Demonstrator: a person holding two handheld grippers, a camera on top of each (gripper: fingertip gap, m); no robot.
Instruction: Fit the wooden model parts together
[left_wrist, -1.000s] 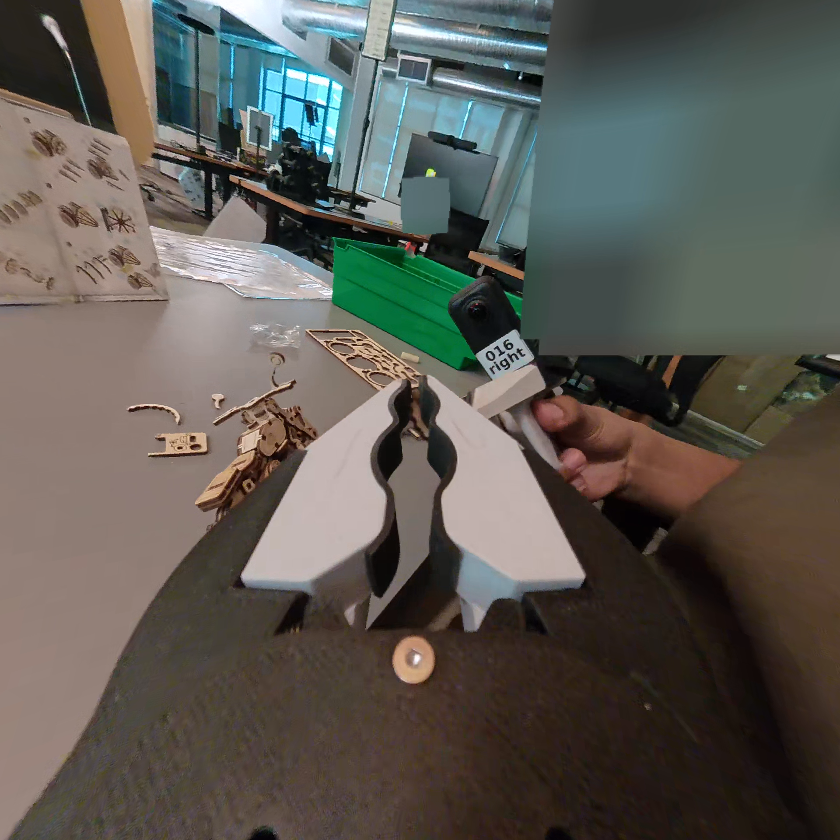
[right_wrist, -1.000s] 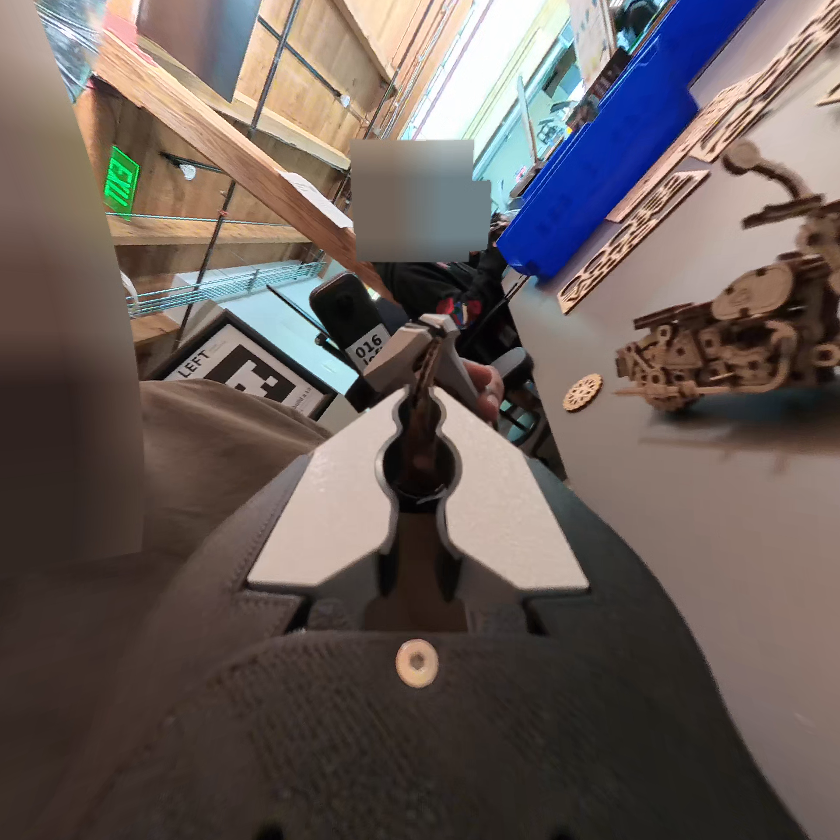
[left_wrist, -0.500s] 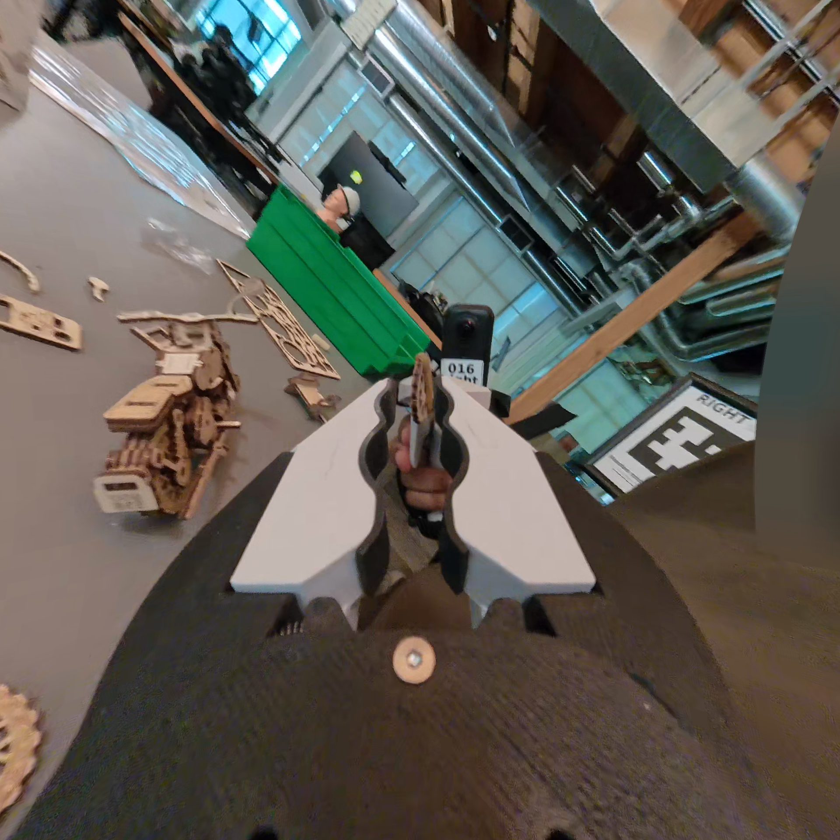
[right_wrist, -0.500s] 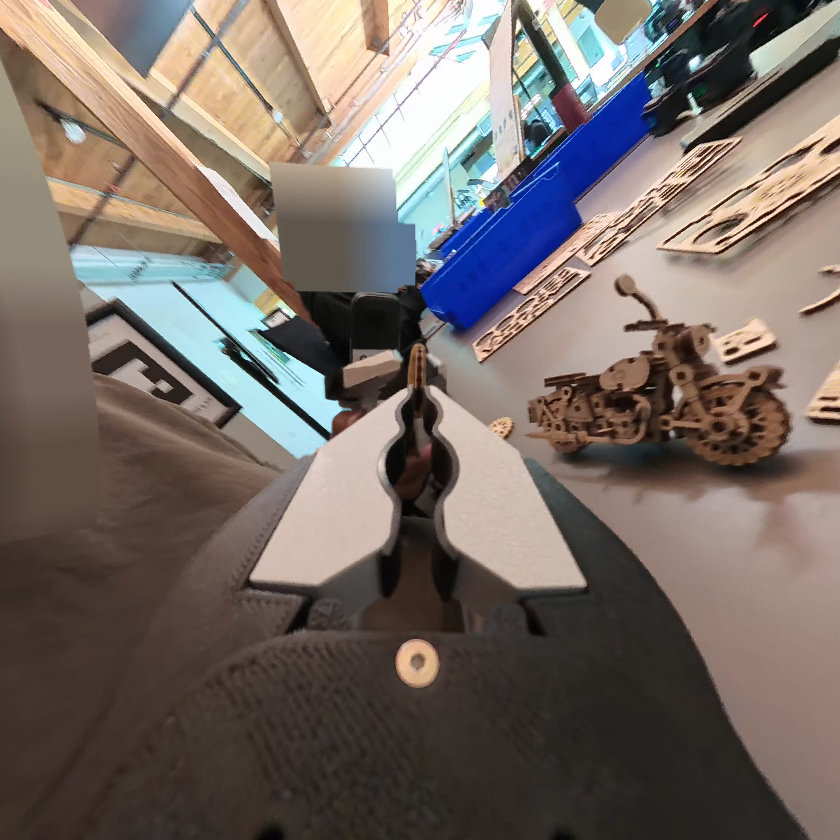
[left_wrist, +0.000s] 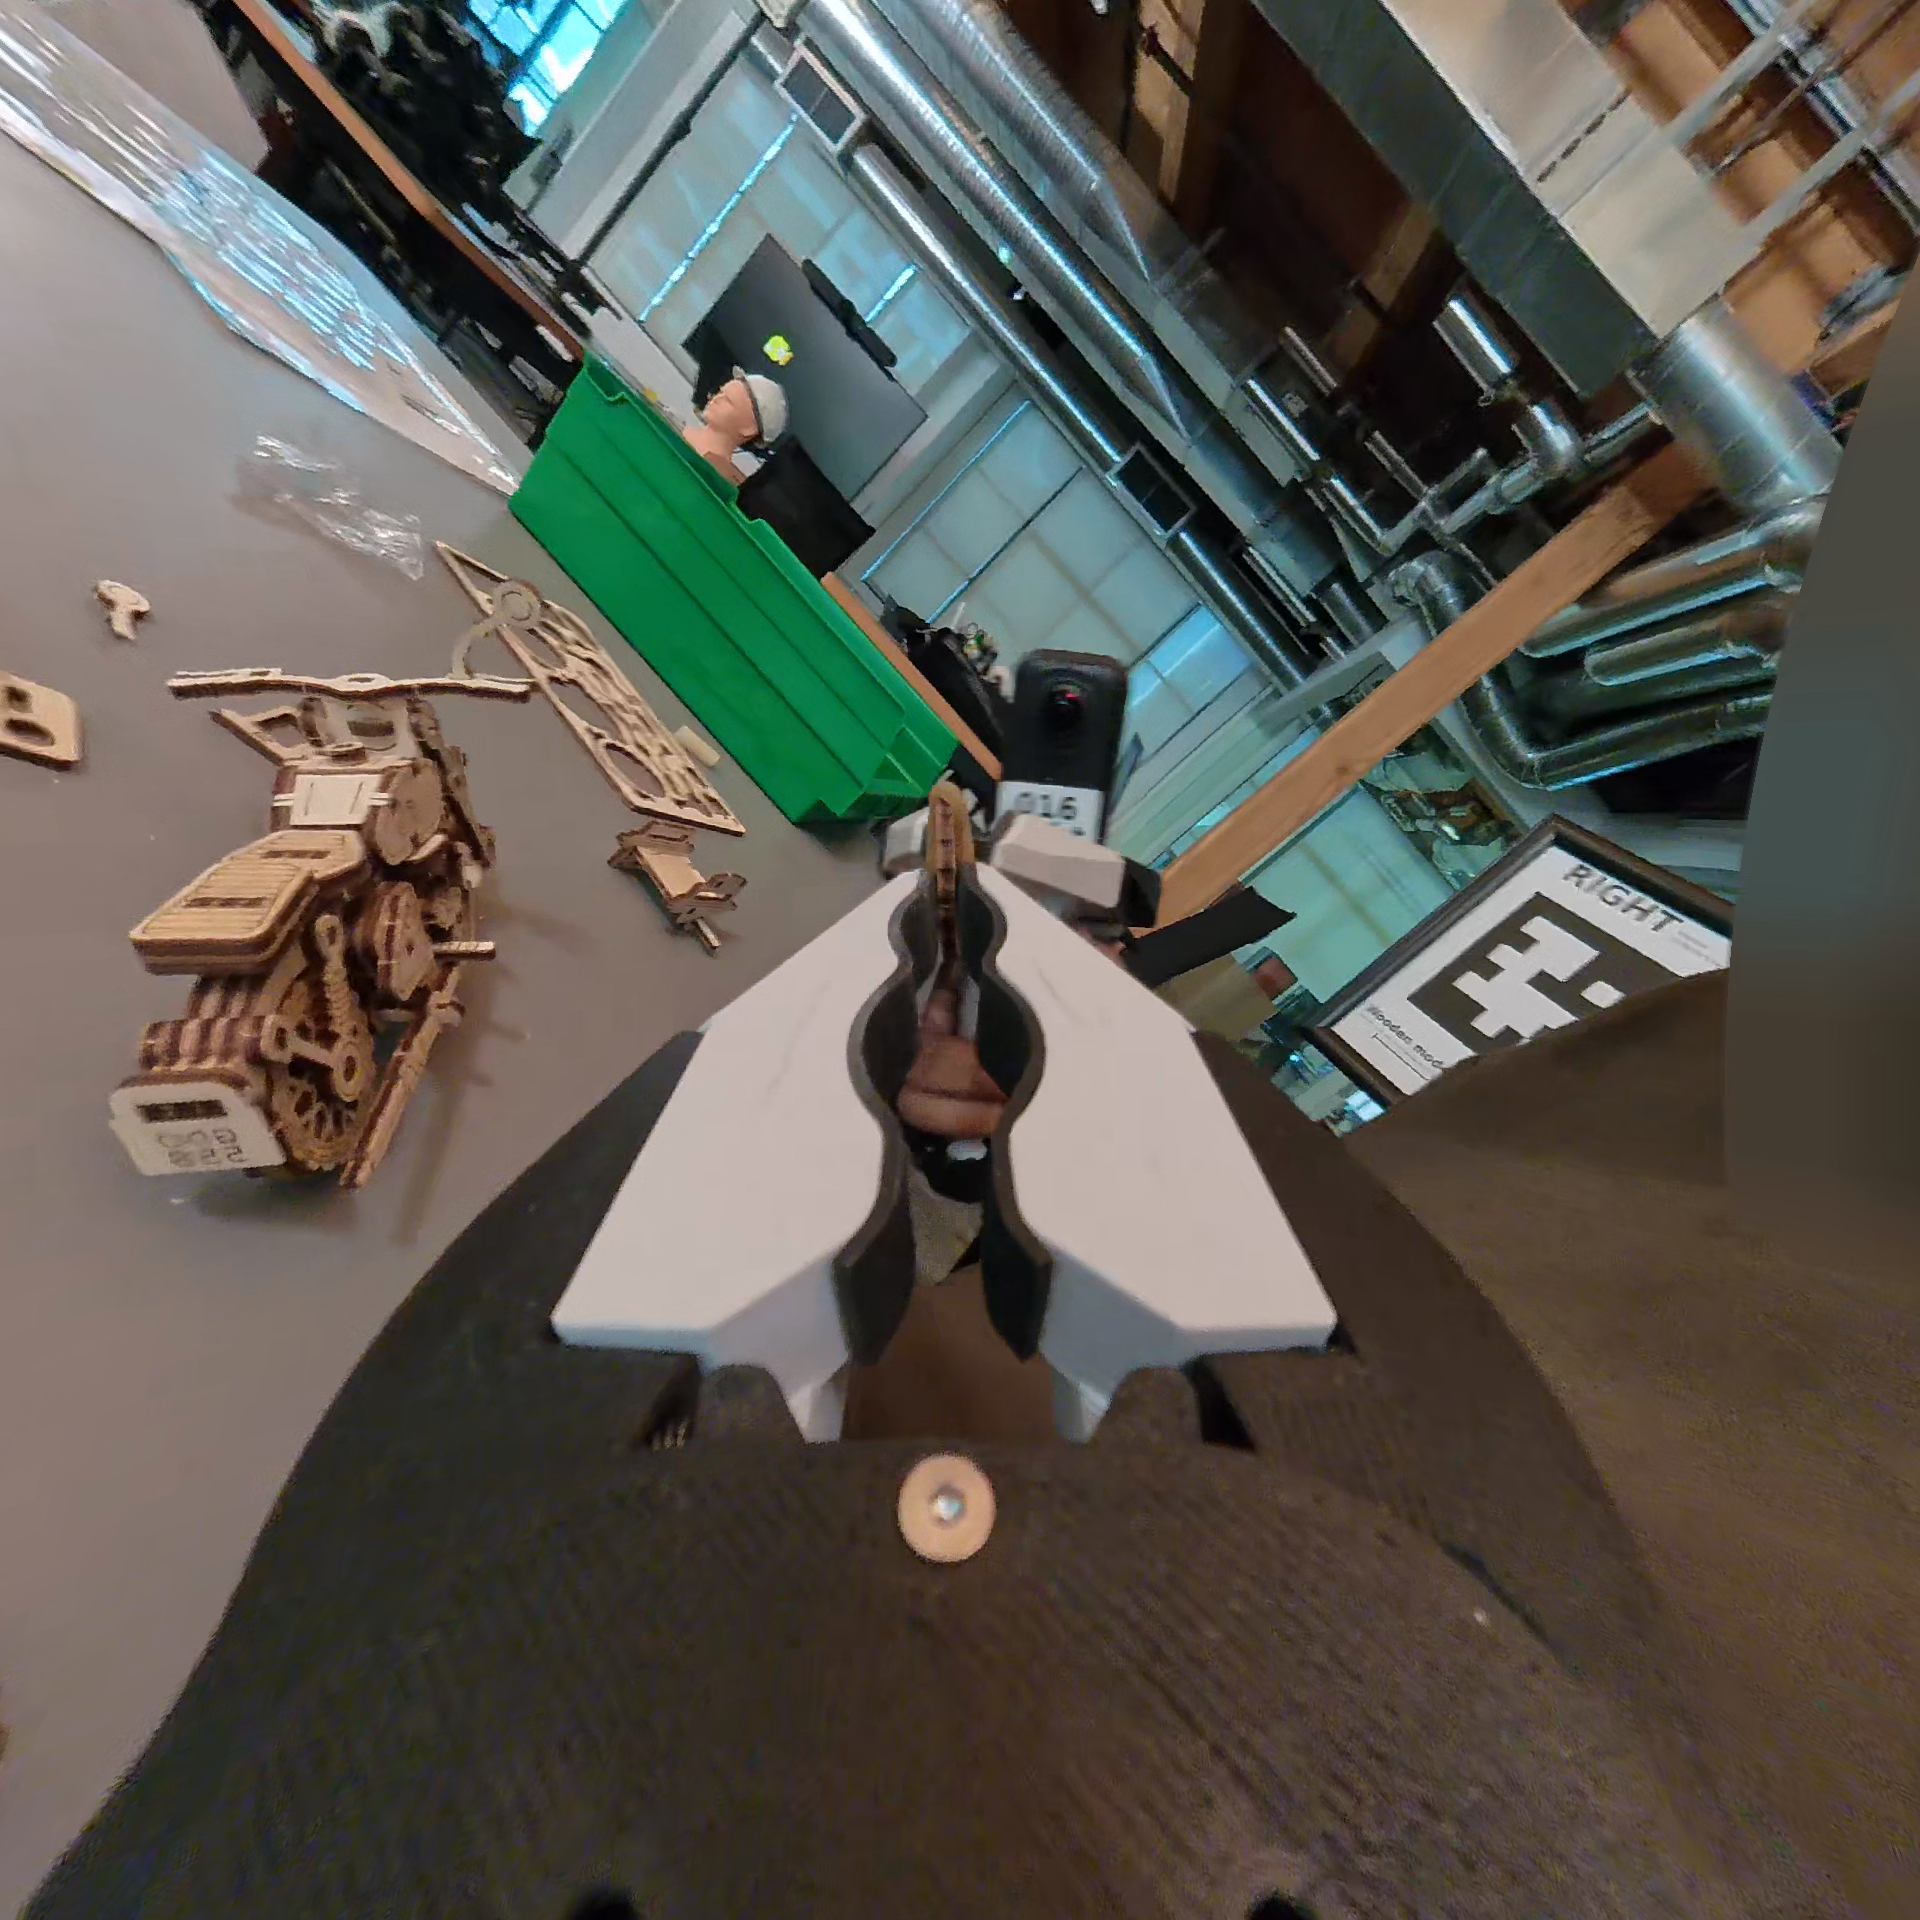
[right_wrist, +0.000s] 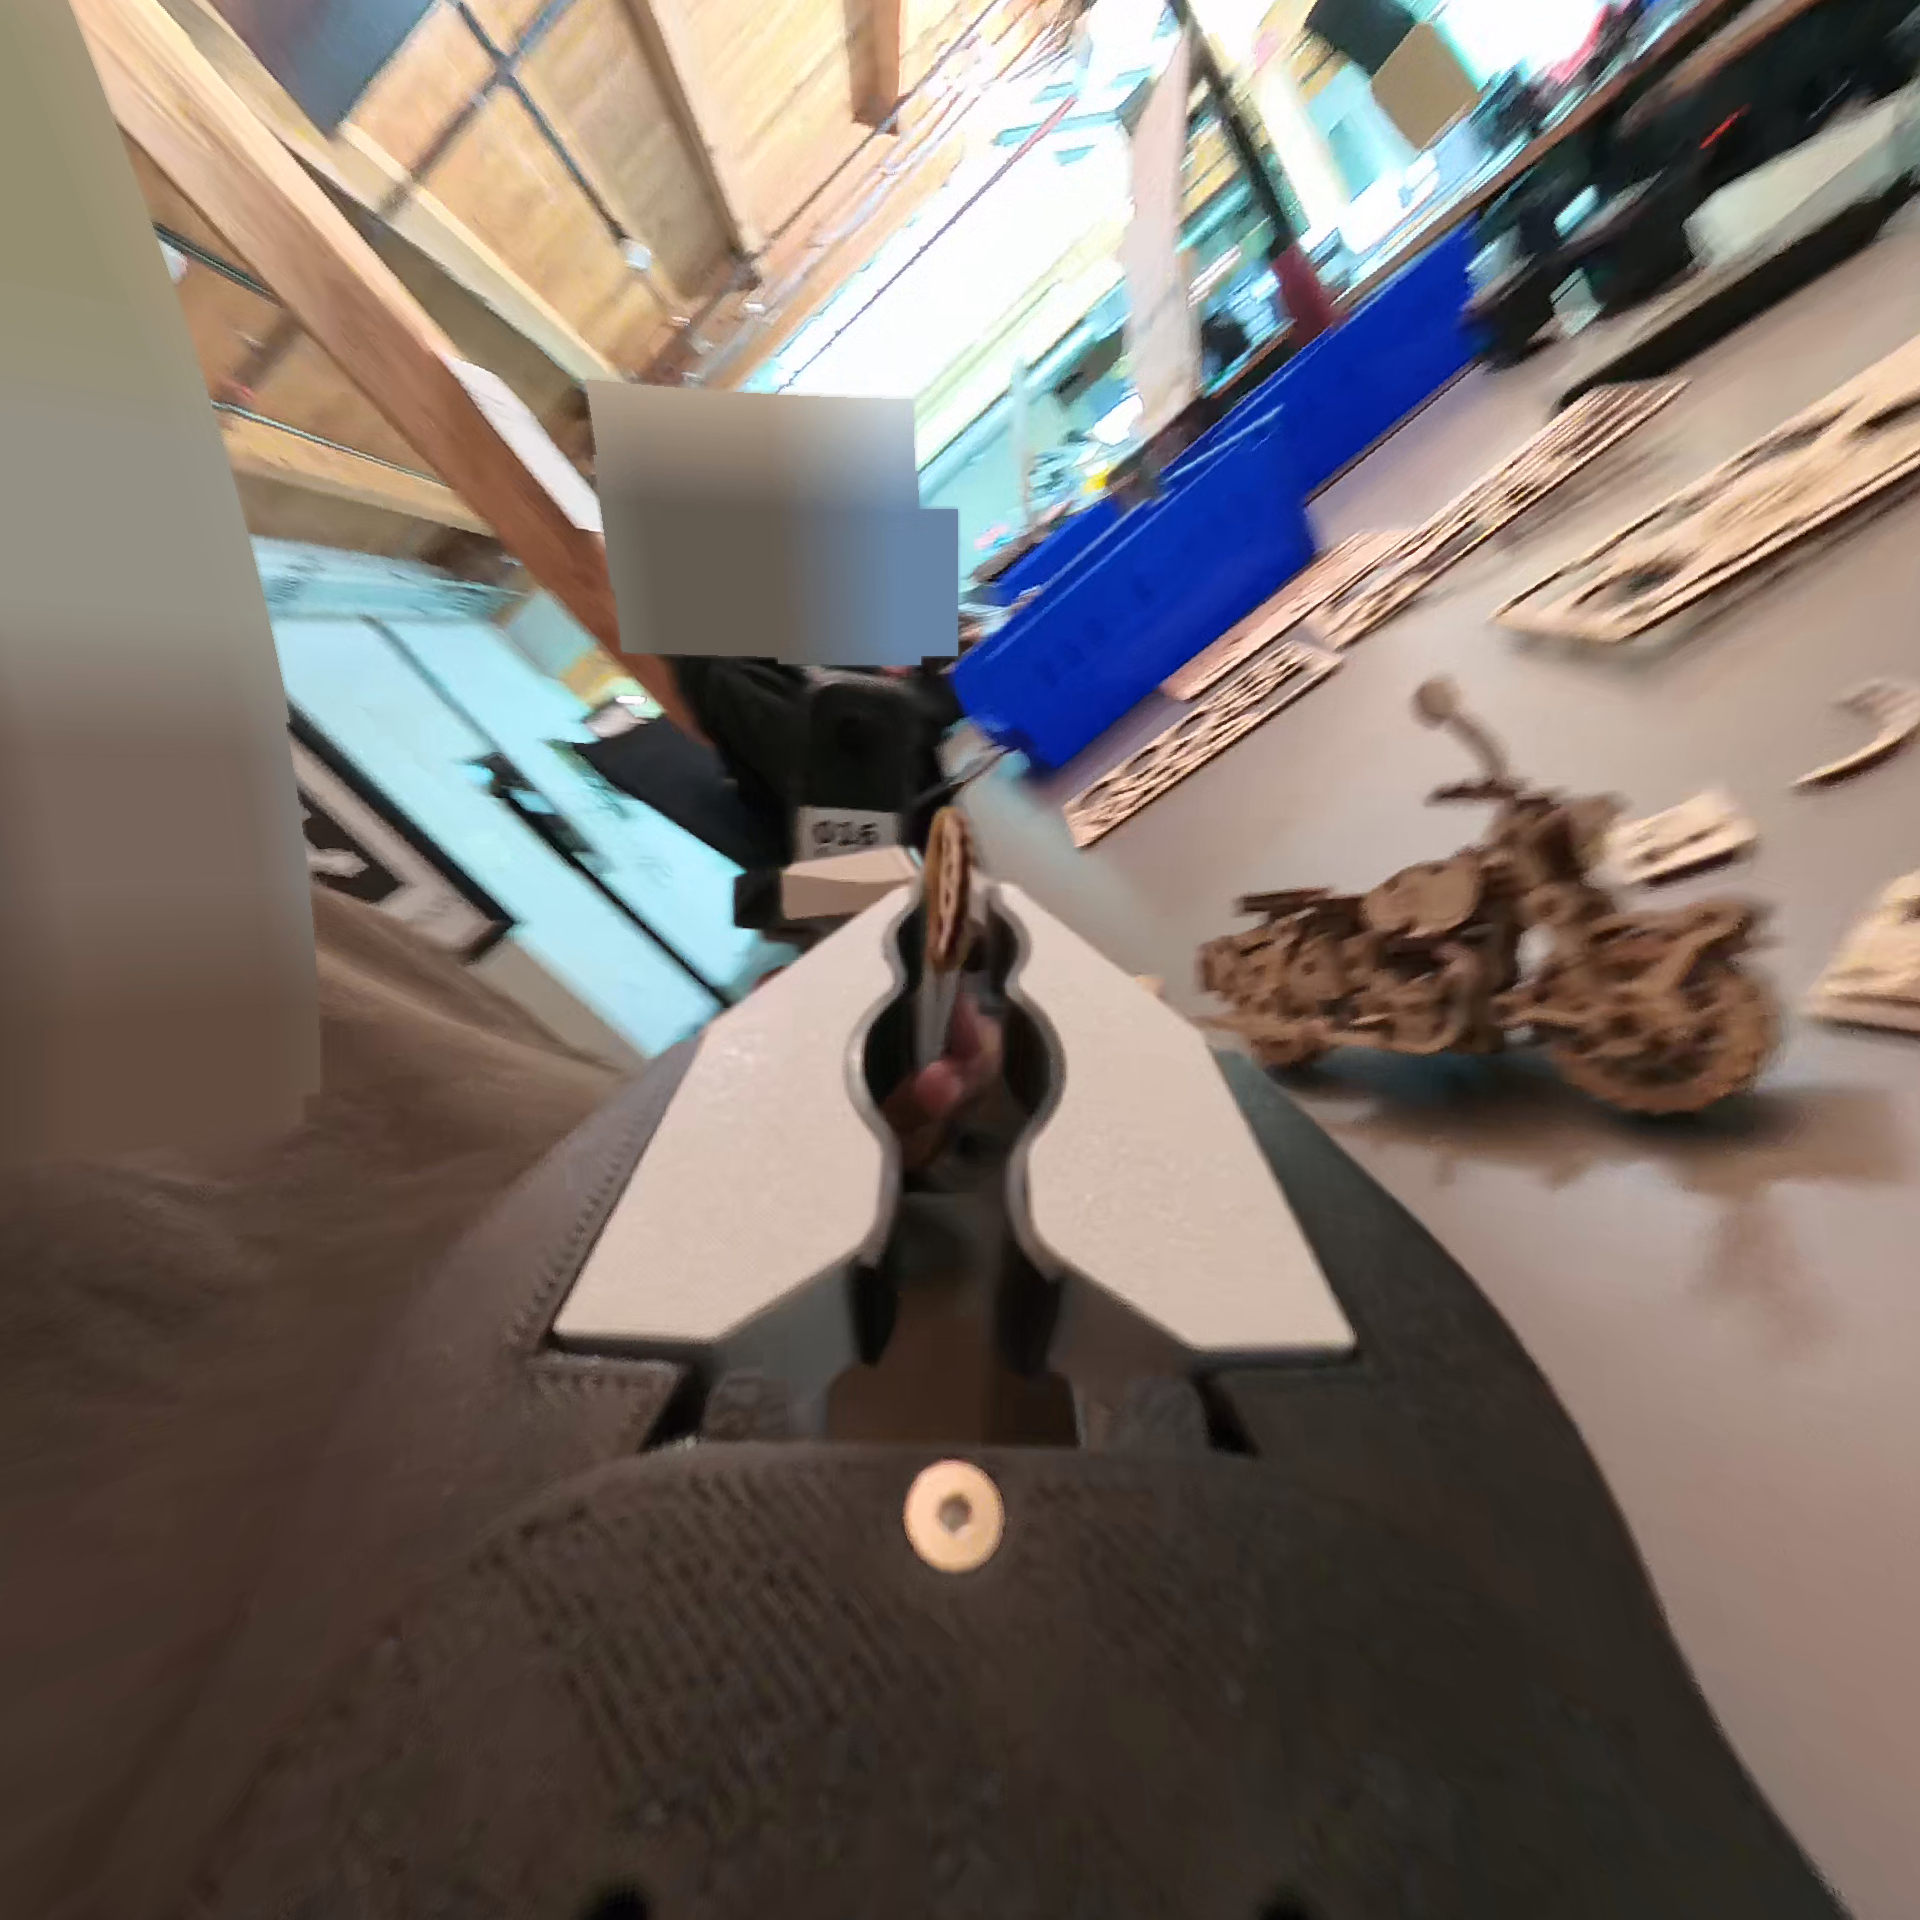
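A small round wooden gear (left_wrist: 941, 844) is held edge-on in the air between my two grippers, which face each other tip to tip. My left gripper (left_wrist: 941, 891) is shut with the gear sticking out past its tips. My right gripper (right_wrist: 948, 925) is shut on the same gear (right_wrist: 948, 883); its grey fingers (left_wrist: 1055, 854) show just beyond the gear in the left wrist view. The part-built wooden motorcycle (left_wrist: 301, 966) stands on the grey table (left_wrist: 156, 1351) to the left; it also shows in the blurred right wrist view (right_wrist: 1496, 966).
A green bin (left_wrist: 707, 623) and a cut-out wooden sheet (left_wrist: 592, 686) lie beyond the motorcycle, with a small wooden sub-assembly (left_wrist: 675, 878) and loose parts (left_wrist: 36, 732). A blue bin (right_wrist: 1143, 603) and several wooden sheets (right_wrist: 1714, 540) lie on the far side. My left and right fingertips are right by each other. Both grippers' tips are roughly 15 cm from the small wooden sub-assembly (left_wrist: 675, 878).
My left gripper has lifted from over the table and tilted up to meet the right one. The gear now sits between both sets of tips. The right view has swung and is blurred.
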